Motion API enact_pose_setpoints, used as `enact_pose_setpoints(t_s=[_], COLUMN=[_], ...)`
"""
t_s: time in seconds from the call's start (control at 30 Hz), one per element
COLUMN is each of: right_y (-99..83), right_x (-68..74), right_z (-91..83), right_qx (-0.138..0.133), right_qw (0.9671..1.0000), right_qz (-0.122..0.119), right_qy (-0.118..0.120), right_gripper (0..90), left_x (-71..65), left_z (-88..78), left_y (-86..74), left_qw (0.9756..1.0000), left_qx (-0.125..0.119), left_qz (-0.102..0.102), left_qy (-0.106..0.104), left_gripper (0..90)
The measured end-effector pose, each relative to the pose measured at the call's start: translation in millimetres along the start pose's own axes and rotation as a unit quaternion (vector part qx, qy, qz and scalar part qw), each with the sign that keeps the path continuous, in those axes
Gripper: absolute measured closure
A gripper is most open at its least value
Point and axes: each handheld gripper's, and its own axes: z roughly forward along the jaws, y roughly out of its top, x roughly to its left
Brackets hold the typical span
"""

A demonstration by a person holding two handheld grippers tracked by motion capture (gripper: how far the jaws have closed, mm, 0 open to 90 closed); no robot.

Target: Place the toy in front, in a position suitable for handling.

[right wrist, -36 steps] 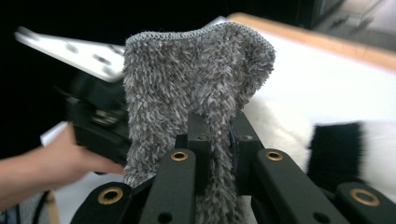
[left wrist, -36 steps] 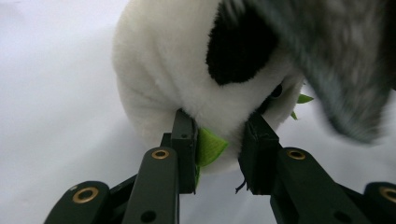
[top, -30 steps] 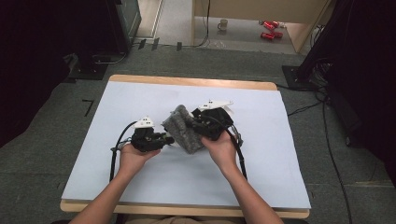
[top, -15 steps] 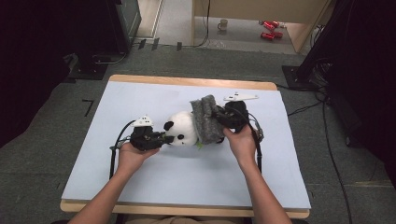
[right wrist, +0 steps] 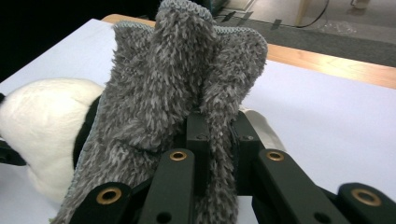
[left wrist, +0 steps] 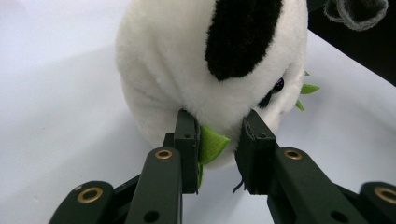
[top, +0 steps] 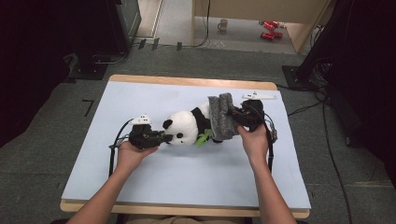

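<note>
A black-and-white plush panda (top: pixel 184 127) lies on its side on the white table cover (top: pixel 154 98), head toward the left. My left gripper (top: pixel 163 136) is shut on the panda's (left wrist: pixel 196 60) snout; in the left gripper view my left gripper (left wrist: pixel 219 135) pinches the white fur, with a green felt leaf (left wrist: pixel 211 147) caught by one jaw. A grey fuzzy cloth (top: pixel 220 116) wraps the panda's rear end. My right gripper (top: pixel 236 117) is shut on it; in the right gripper view the cloth (right wrist: pixel 173 79) bunches up between the jaws of my right gripper (right wrist: pixel 219 135), the panda (right wrist: pixel 42 116) behind it.
The table's wooden far edge (top: pixel 187 81) borders grey carpet. A mug (top: pixel 224 23) and red cans (top: pixel 268 29) sit on the floor beyond. Dark equipment stands at the far left (top: pixel 93 42) and far right (top: pixel 345 70). Cables trail from both grippers.
The right gripper has drawn the grey cloth to the right, off the panda's head and front, which were covered before. The left hand has stayed about where it was.
</note>
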Motion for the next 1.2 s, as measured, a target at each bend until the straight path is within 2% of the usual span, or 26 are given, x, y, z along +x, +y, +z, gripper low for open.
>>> enact_pose_setpoints(t_s=[0.13, 0.2, 0.33, 0.47, 0.57, 0.63, 0.7, 0.77, 0.9, 1.0, 1.17, 1.2], right_y=[-1.5, -2.7, 2.1, 12.8, 20.5, 24.5, 27.0, 28.1, 25.0, 17.5, 2.6, 0.4], right_x=[-8.6, -10.4, -6.1, 9.4, 27.3, 40.8, 54.8, 66.9, 79.0, 77.8, 66.8, 64.2], right_z=[-5.7, -6.0, -15.5, -30.2, -39.1, -43.5, -46.6, -47.7, -39.8, -22.3, 10.4, 14.0], right_qx=[-0.004, -0.006, -0.026, -0.041, -0.047, -0.045, -0.043, -0.038, -0.021, -0.005, 0.025, 0.022], right_qw=[0.9999, 0.9993, 0.9976, 0.9955, 0.9933, 0.9913, 0.9891, 0.9869, 0.9846, 0.9868, 0.9907, 0.991], right_qz=[0.016, 0.028, 0.033, 0.016, -0.003, -0.016, -0.03, -0.043, -0.048, -0.05, -0.053, -0.05], right_qy=[0.003, 0.024, 0.055, 0.084, 0.106, 0.122, 0.138, 0.151, 0.167, 0.154, 0.123, 0.122], right_gripper=[82.1, 82.3, 82.5, 82.5, 82.5, 82.6, 82.7, 82.8, 82.8, 82.8, 82.6, 82.4], left_x=[3.1, 4.3, 2.2, -2.1, -6.7, -11.6, -12.6, -9.5, 0.0, 4.8, 10.0, 11.6], left_z=[0.1, 0.3, -3.5, -11.3, -17.8, -23.6, -28.5, -31.0, -29.1, -25.2, -20.1, -19.2], left_y=[0.7, 1.7, 6.2, 9.0, 9.9, 10.2, 10.3, 8.2, 4.3, 2.3, 0.7, 0.4], left_qw=[1.0, 0.9999, 0.9995, 0.9982, 0.9969, 0.9965, 0.9967, 0.997, 0.9983, 0.9988, 0.9994, 0.9995], left_qx=[0.004, 0.005, 0.002, -0.002, 0.014, 0.018, 0.021, 0.023, 0.024, 0.023, 0.025, 0.023], left_qz=[-0.003, -0.008, -0.002, -0.009, -0.003, 0.002, 0.006, 0.001, -0.006, -0.008, 0.0, -0.001], left_qy=[-0.004, -0.011, -0.03, -0.058, -0.078, -0.082, -0.079, -0.074, -0.053, -0.042, -0.022, -0.021], left_gripper=[74.5, 76.2, 78.6, 80.1, 80.3, 80.3, 80.2, 80.0, 79.5, 79.1, 78.0, 77.5])
